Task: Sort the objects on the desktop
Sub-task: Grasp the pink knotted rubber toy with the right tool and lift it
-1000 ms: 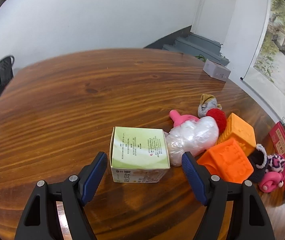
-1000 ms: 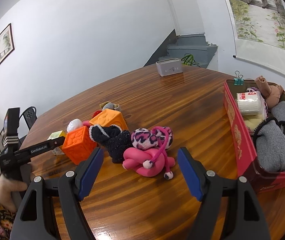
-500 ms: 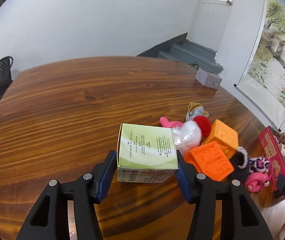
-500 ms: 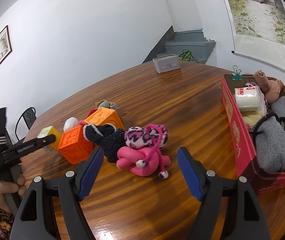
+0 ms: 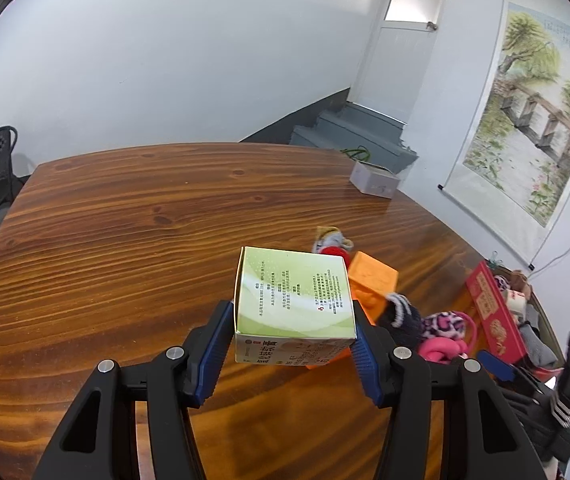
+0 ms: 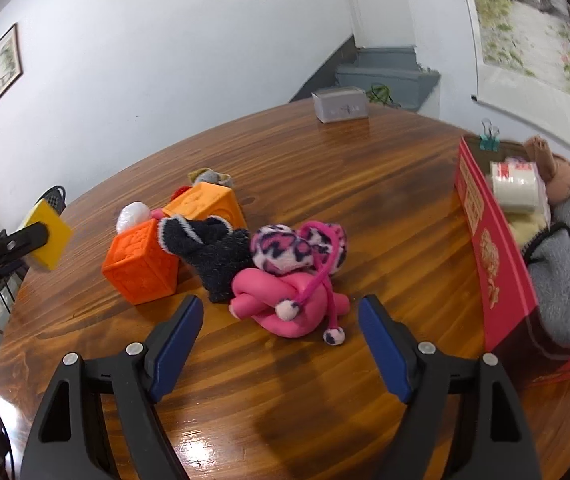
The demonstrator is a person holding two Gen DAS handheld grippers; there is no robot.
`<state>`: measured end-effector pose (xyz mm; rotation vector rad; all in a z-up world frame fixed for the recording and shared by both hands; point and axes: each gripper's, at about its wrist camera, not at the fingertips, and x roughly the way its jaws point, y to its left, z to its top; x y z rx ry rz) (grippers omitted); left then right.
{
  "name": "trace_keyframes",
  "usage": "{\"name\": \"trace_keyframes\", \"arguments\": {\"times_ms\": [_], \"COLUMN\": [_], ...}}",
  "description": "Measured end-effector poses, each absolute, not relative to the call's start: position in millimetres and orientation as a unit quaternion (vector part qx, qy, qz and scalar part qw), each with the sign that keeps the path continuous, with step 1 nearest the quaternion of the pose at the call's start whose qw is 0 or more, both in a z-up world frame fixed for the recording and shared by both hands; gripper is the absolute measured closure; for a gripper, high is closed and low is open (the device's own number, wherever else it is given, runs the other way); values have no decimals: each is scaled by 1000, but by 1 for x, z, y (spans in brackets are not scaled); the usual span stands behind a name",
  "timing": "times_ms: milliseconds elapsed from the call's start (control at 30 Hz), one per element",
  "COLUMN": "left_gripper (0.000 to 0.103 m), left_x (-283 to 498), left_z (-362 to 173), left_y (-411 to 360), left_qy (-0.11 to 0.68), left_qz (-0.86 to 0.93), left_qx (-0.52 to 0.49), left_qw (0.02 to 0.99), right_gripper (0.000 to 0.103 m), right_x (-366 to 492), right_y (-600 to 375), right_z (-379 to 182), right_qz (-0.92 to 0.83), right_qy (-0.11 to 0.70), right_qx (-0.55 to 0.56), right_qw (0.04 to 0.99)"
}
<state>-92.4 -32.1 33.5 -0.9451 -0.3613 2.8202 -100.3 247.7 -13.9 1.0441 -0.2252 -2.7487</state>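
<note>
- The green carton point(image 5: 295, 300) sits pinched between the blue pads point(image 5: 213, 350) of the left claw point(image 5: 291, 344), one pad flat on each side wall, printed top facing up; its underside is clear of the desk point(image 5: 125, 240), with wood grain showing beneath it.
- The left claw's jaws closed in on the carton within the past second.
- In the right wrist view the same carton appears small at the far left edge point(image 6: 47, 236), a yellow-green face at the tip of the left claw's black finger, up off the desk surface and well apart from the toy heap.
- The left wrist view hides much of that heap behind the carton: only an edge of an orange block point(image 5: 373, 284), a red-and-grey plush point(image 5: 331, 242), the dark fuzzy sock point(image 5: 401, 316) and a bit of the leopard-print earmuffs point(image 5: 443, 326) show past it.
- The right wrist view lays the heap open: two orange blocks point(image 6: 141, 264), a white wrapped ball point(image 6: 133, 216), the dark sock point(image 6: 213, 252), the leopard earmuffs point(image 6: 297, 250) and a pink knotted toy point(image 6: 281, 304) with pompom cords.
- The right claw point(image 6: 281, 344) is spread, its jaws having just widened further; nothing is between the pads, and the pink toy lies on the desk just ahead of them.
- The red box point(image 6: 493, 264) stands at the right, holding a grey knit item, a paper roll and a brown plush; the left view catches only its red wall point(image 5: 493, 312).
- A small grey box point(image 6: 339, 104) rests at the desk's far edge.
</note>
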Motion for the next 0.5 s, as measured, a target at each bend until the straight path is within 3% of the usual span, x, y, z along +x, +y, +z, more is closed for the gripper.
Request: {"name": "trace_keyframes", "arguments": {"times_ms": [500], "left_gripper": [46], "left_x": [-82], "left_z": [37], "left_y": [-18], "left_qy": [-119], "left_qz": [936], "left_qx": [-318], "left_qw": [97], "right_gripper": [20], "right_x": [-137], "right_y": [235], "right_z": [-31], "right_qz": [-902], "right_qy": [-72], "right_qx": [416], "right_qw": [86]}}
